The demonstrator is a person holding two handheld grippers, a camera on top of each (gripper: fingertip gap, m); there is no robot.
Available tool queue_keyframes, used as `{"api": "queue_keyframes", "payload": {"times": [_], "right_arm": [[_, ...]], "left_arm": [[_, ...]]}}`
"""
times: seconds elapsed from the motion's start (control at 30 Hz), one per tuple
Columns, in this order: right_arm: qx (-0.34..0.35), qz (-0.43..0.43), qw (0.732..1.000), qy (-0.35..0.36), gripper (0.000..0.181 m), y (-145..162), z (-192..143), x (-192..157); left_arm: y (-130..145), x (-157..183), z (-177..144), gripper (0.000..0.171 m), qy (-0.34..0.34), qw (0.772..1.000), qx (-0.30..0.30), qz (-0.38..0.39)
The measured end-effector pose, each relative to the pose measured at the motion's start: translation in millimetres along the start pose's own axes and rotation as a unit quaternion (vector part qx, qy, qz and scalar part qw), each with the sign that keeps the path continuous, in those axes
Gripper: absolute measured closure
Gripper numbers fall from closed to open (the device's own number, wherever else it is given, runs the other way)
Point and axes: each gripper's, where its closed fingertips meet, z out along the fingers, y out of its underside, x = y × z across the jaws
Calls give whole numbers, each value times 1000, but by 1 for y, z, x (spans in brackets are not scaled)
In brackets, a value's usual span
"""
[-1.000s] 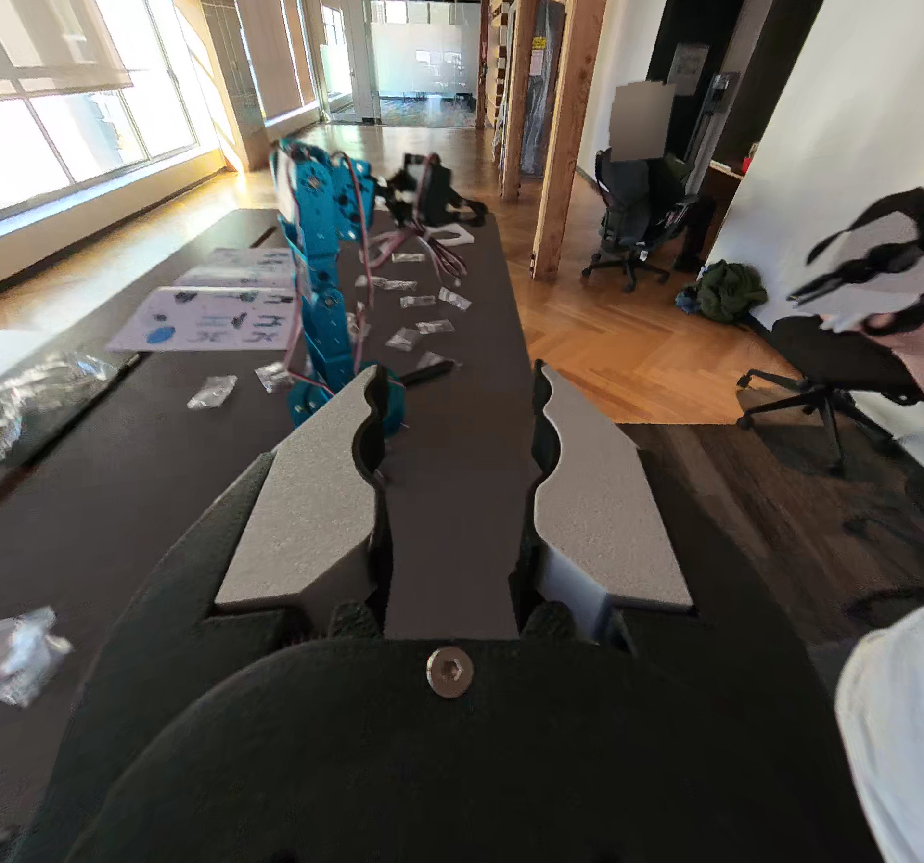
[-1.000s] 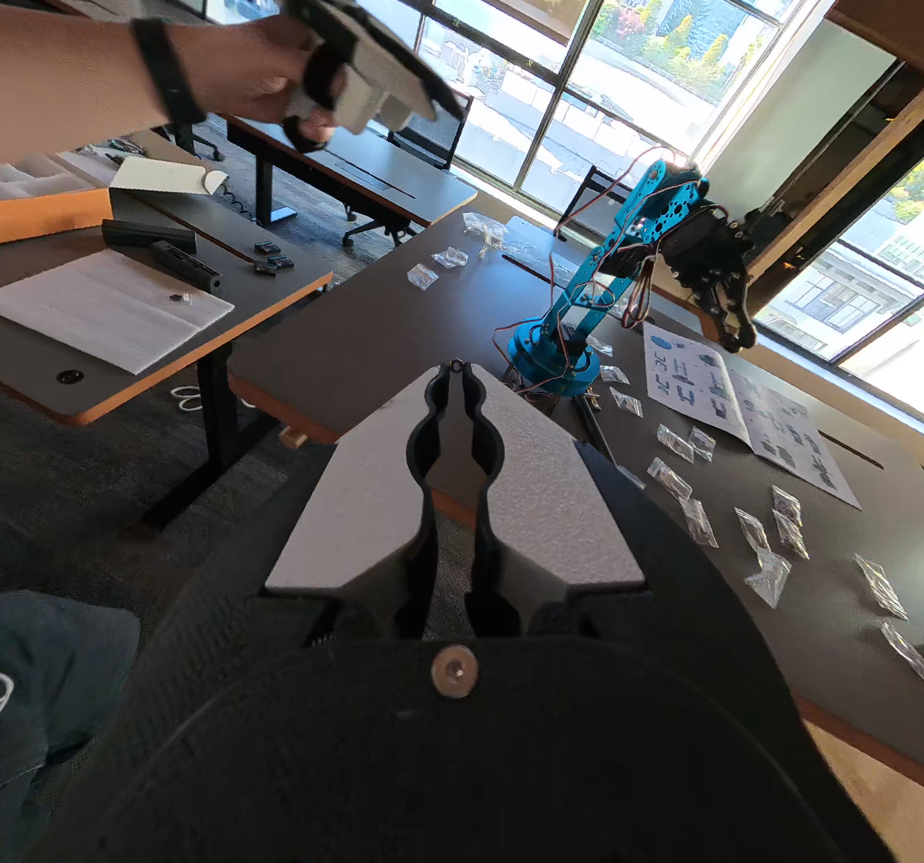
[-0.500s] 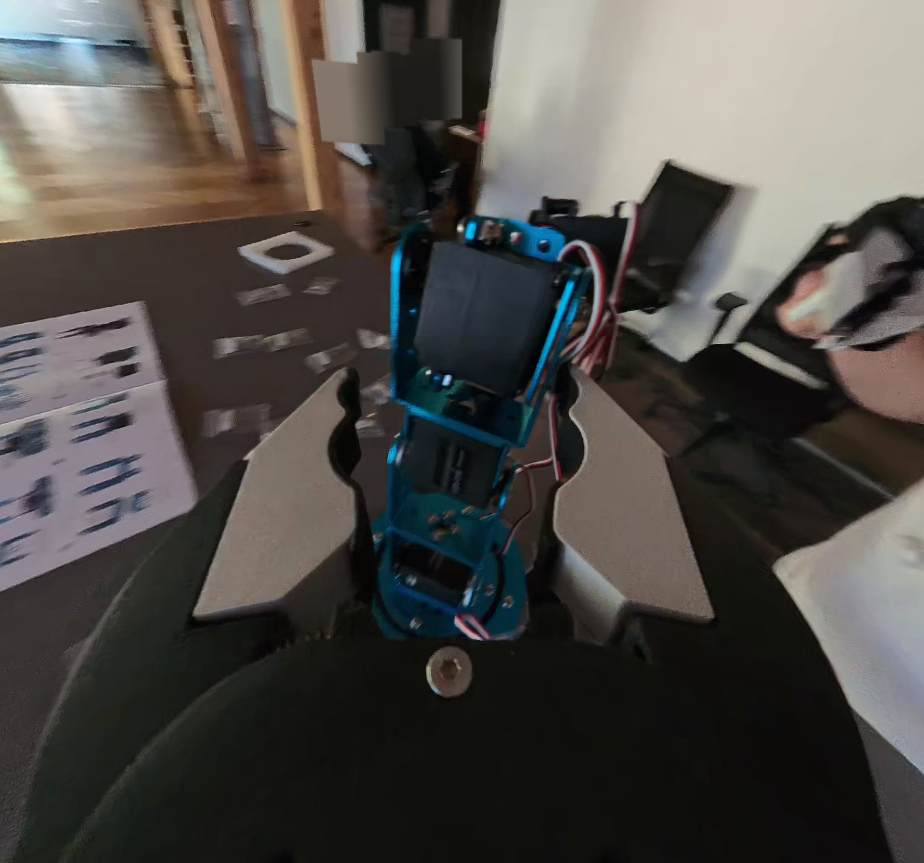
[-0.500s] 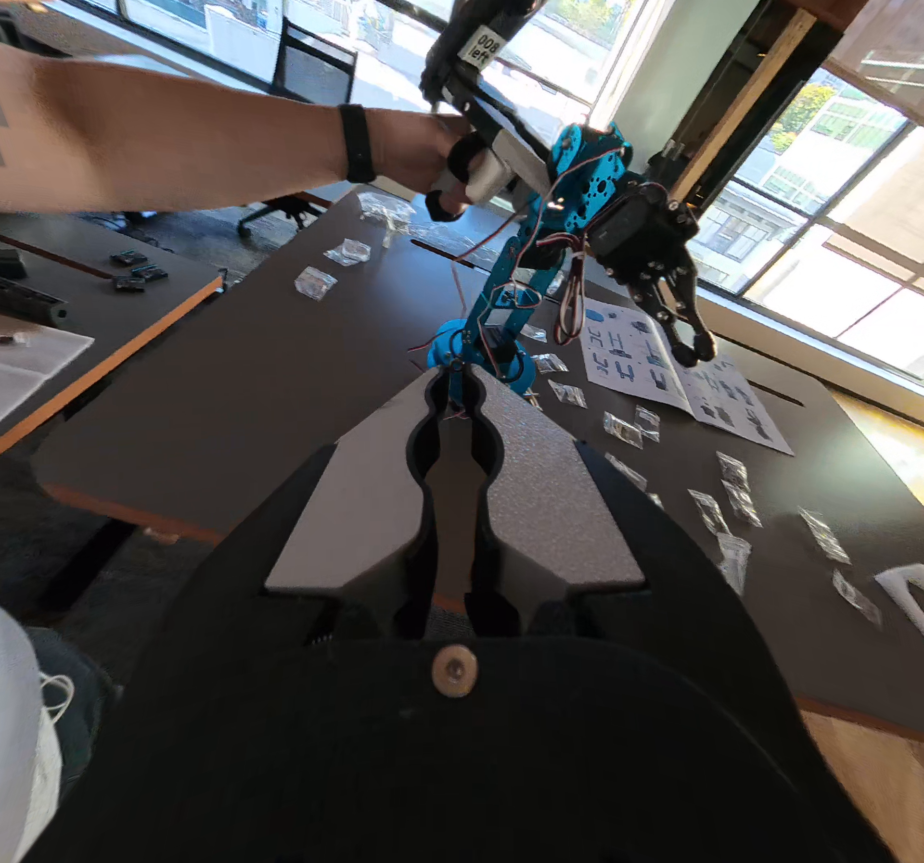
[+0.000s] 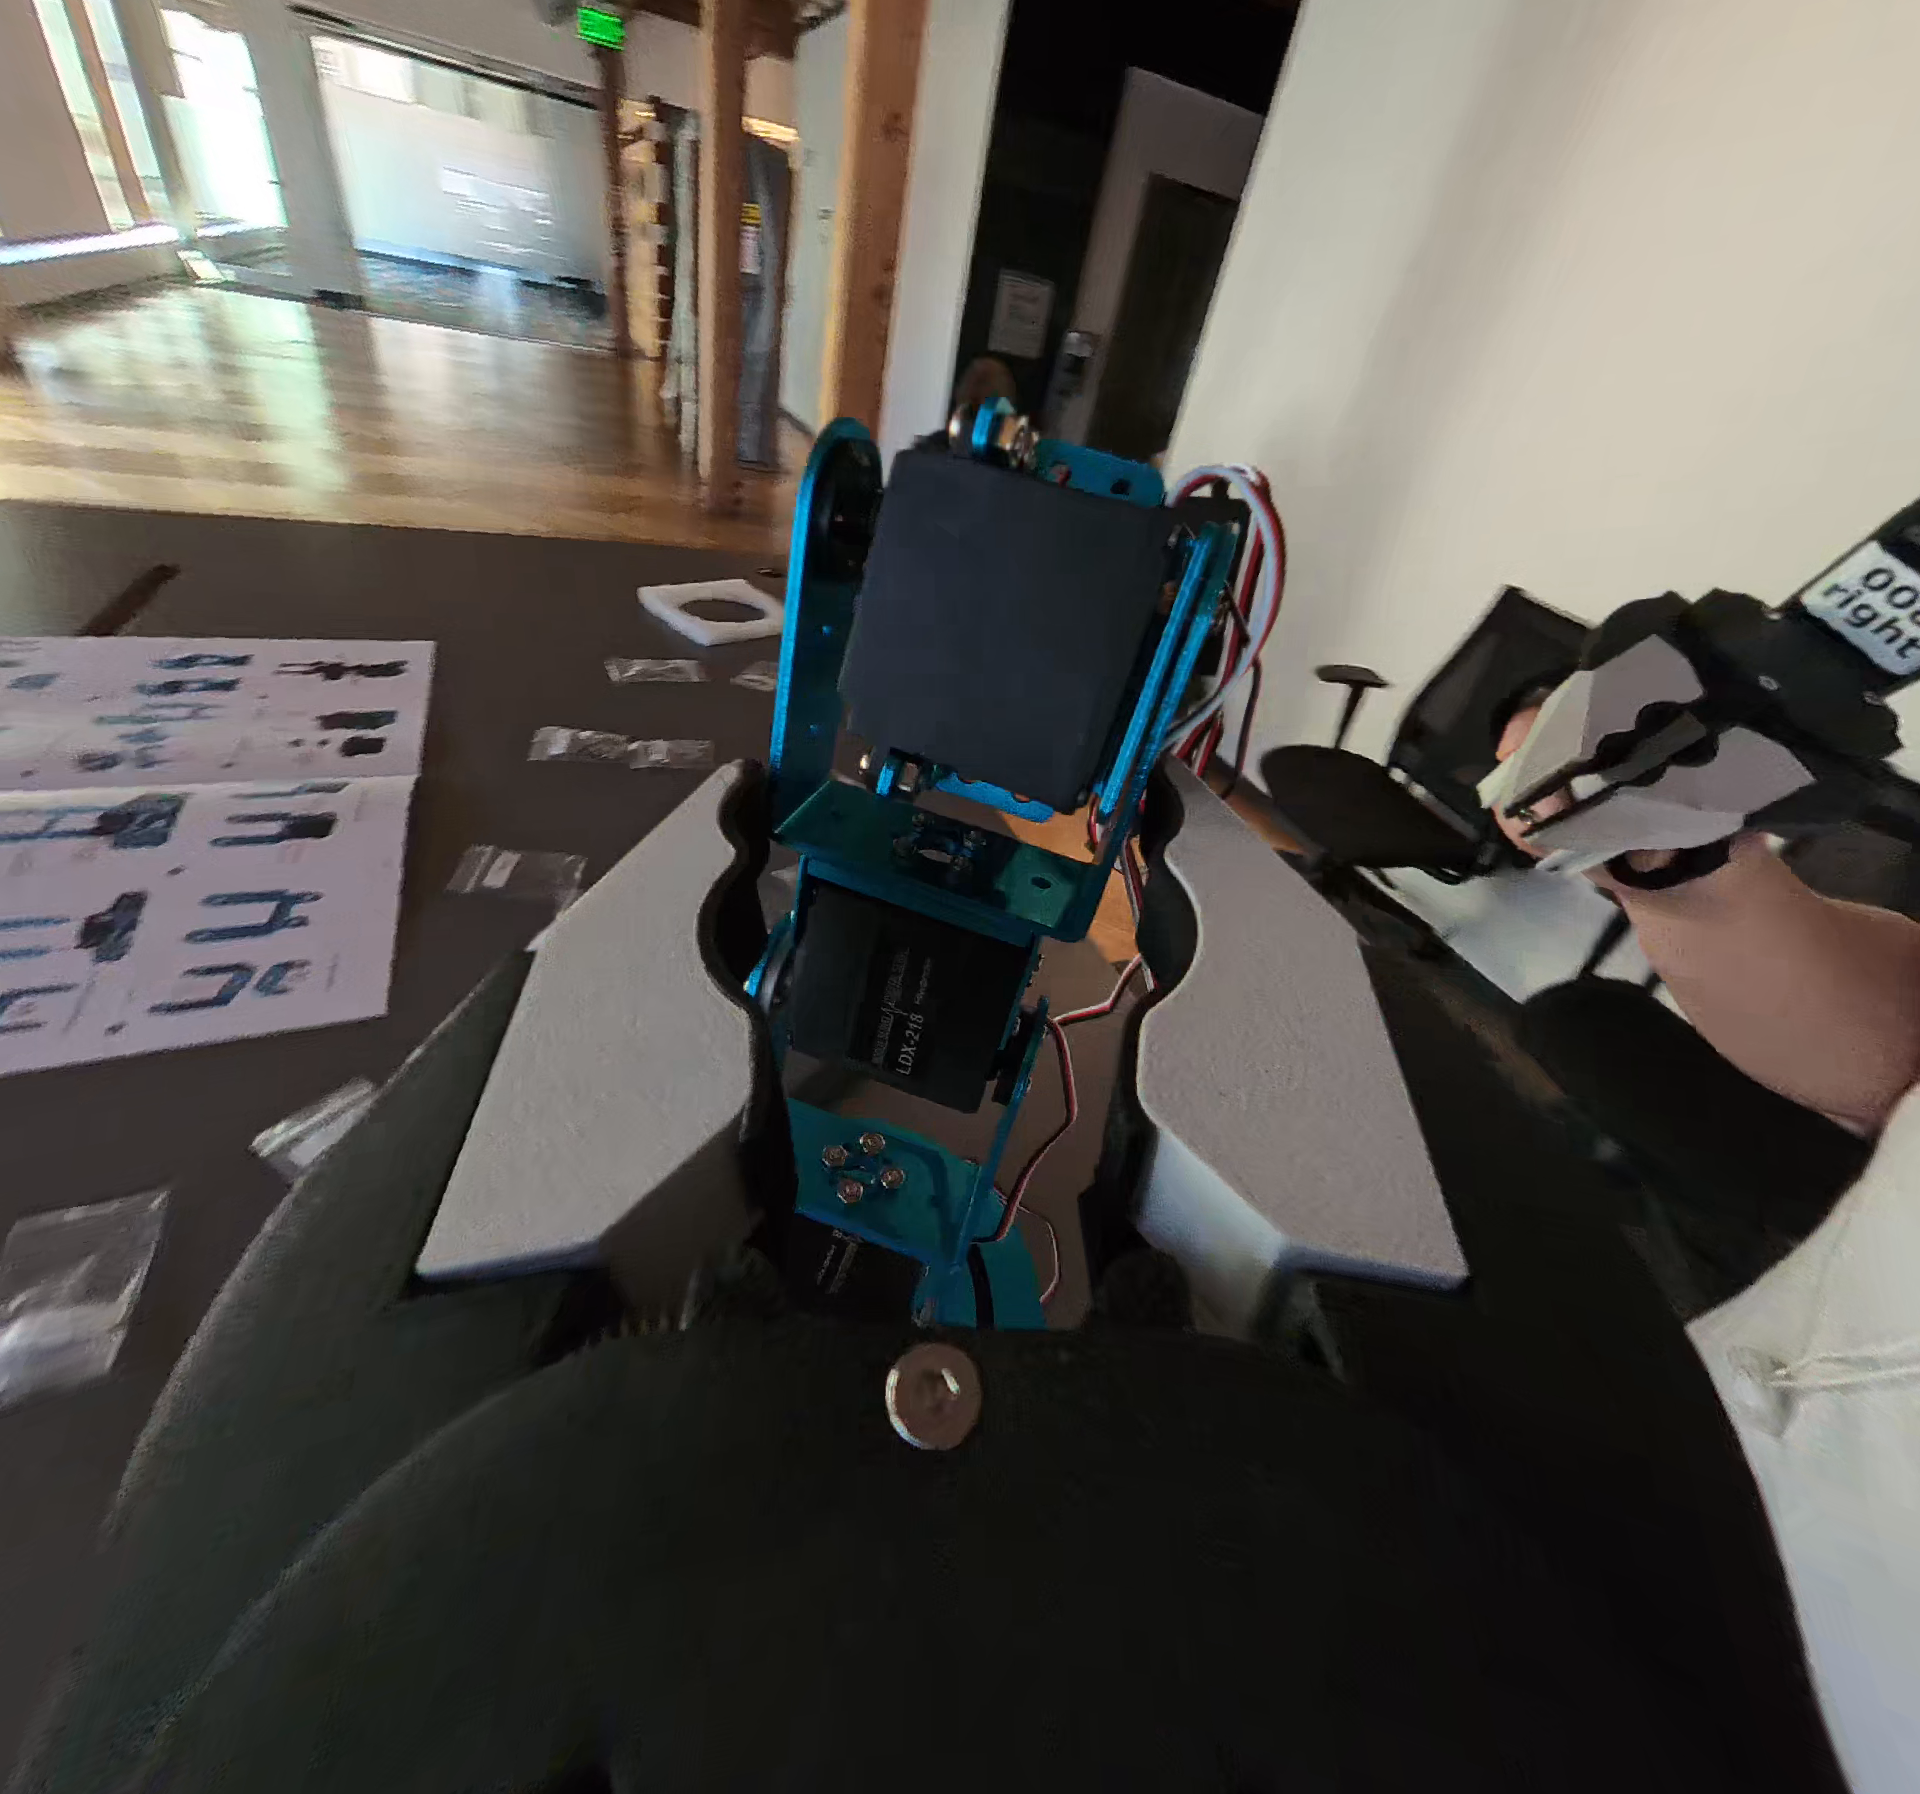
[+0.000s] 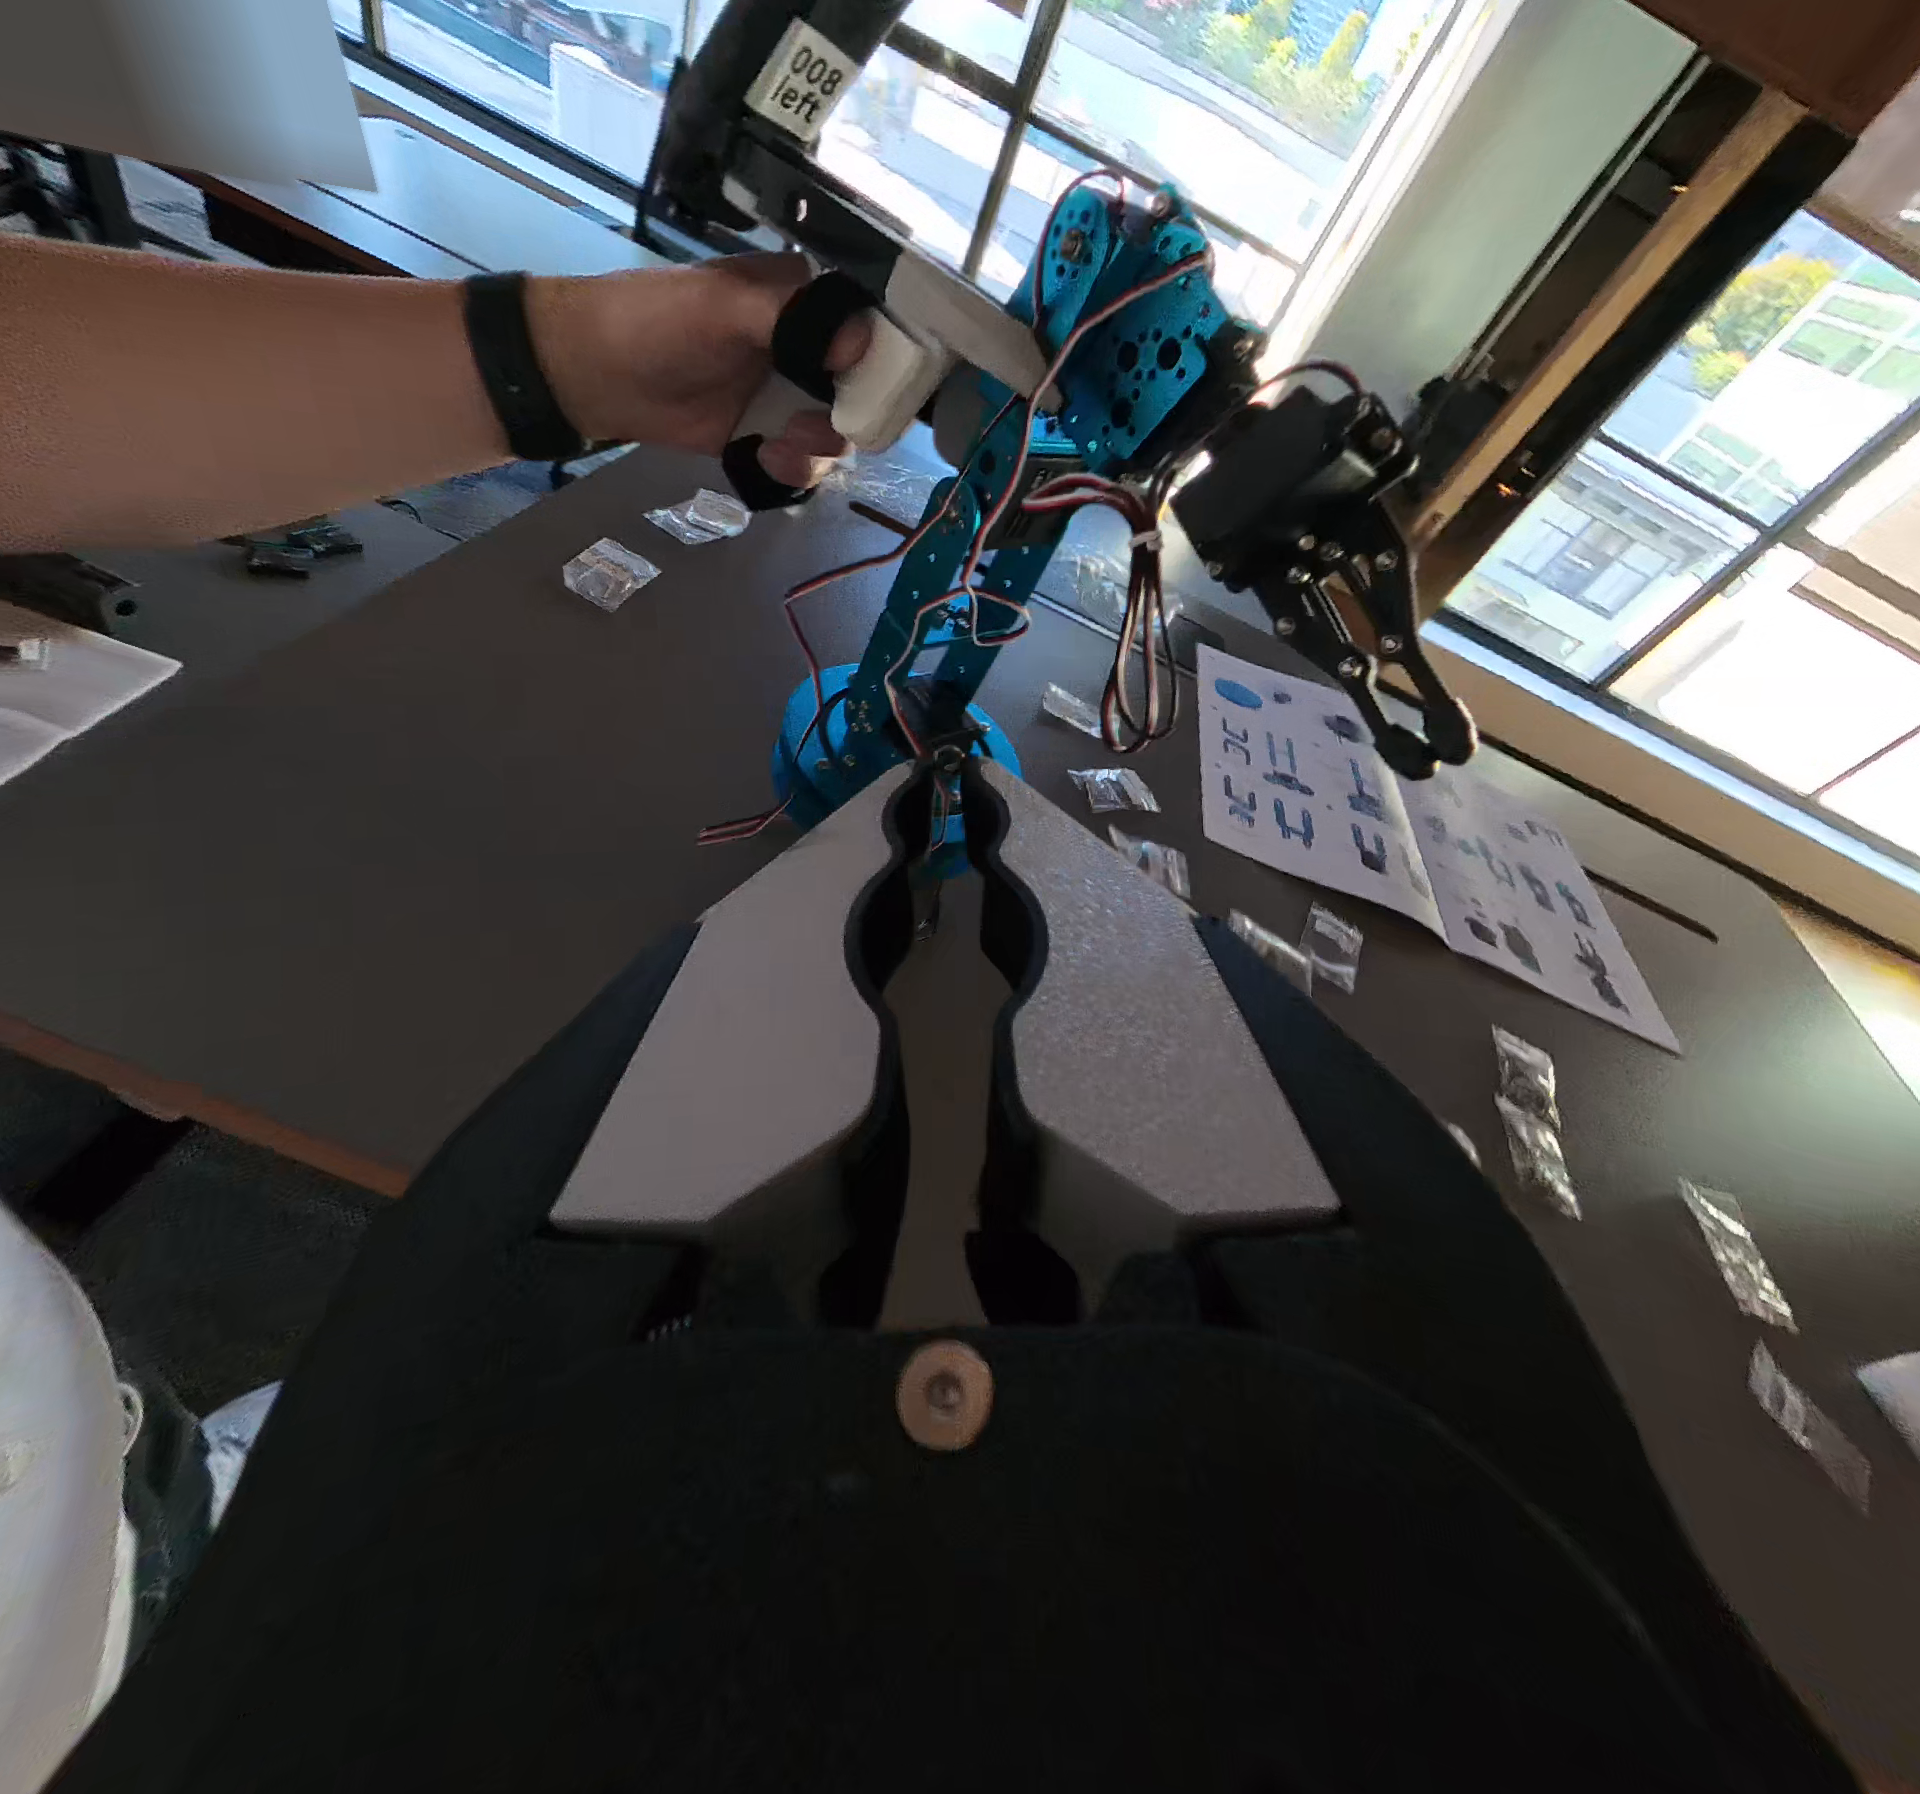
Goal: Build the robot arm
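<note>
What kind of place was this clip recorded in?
Probably an open-plan office or workshop: dark desks, black office chairs, and a small blue metal robot arm kit beside a printed white instruction sheet.

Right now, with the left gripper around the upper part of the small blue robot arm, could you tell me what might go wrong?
1. The left gripper straddles the blue robot arm high above its round base; a sideways push might tip it.
2. Loose wires run close to one finger and could snag or get pinched.
3. The small bags lying near the base could be knocked about.
</note>
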Motion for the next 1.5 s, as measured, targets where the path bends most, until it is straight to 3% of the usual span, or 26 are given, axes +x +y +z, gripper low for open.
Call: {"api": "queue_keyframes", "payload": {"times": [0.33,0.5,0.63,0.77,0.93,1.1,1.27,1.37,1.5], "right_arm": [[84,-124,987,-51,177,-35,16,49],[111,-196,972,-63,177,-58,38,65],[117,-288,948,-63,178,-74,52,72],[101,-386,913,-85,177,-79,67,68],[97,-516,840,-137,177,-93,85,70],[102,-584,769,-238,177,-97,109,79],[124,-658,661,-339,177,-81,122,76],[163,-681,601,-386,177,-79,124,75],[200,-709,519,-433,177,-71,123,71]], "left_arm": [[3,25,-24,101,-223,974,46,-17],[-23,41,-56,99,-205,973,96,-52],[-42,45,-86,99,-219,974,66,10],[-40,56,-94,100,-186,982,34,-4],[-33,63,-88,103,-200,980,3,-5],[-36,69,-79,102,-242,970,30,3],[-43,68,-71,103,-328,943,61,-9],[-44,80,-60,104,-404,909,100,5],[-21,93,-57,104,-557,822,107,45]]}}
